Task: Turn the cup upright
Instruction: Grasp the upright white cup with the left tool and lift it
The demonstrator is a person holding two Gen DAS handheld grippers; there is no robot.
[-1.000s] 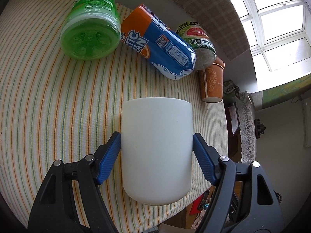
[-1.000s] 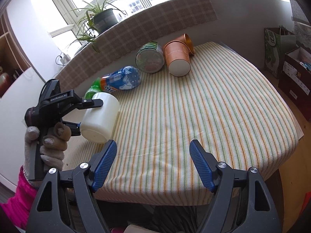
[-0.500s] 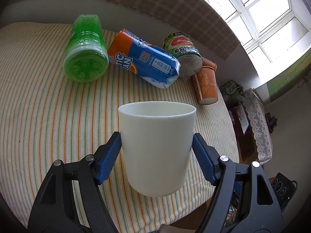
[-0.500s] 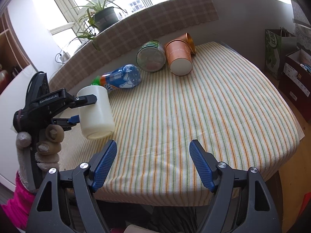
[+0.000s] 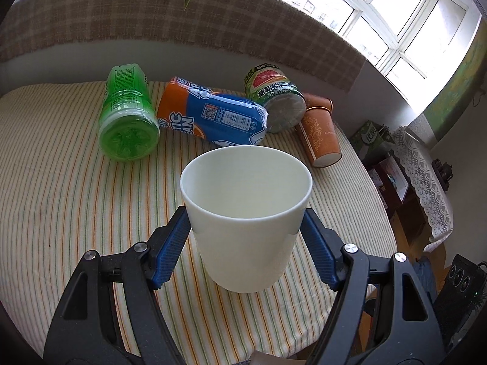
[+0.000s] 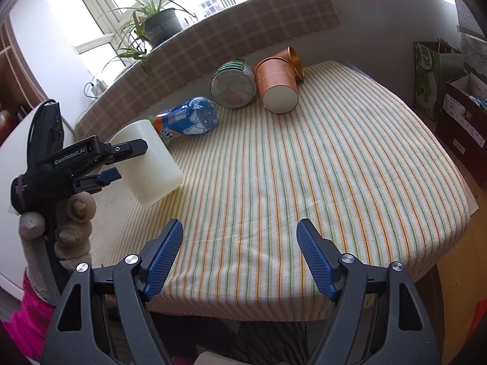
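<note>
Pinching the white cup, left gripper jaws hide its sides; right gripper jaws spread, empty.

The left gripper is clamped on the white cup; the right gripper hangs with fingers spread wide

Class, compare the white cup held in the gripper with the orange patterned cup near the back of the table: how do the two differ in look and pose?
The white cup is plain; the orange cup carries a printed pattern. The white cup is gripped by the left gripper, mouth up and nearly upright; the orange cup lies on its side on the striped tablecloth, touched by no gripper. Both are handleless, tapered cups.
</note>
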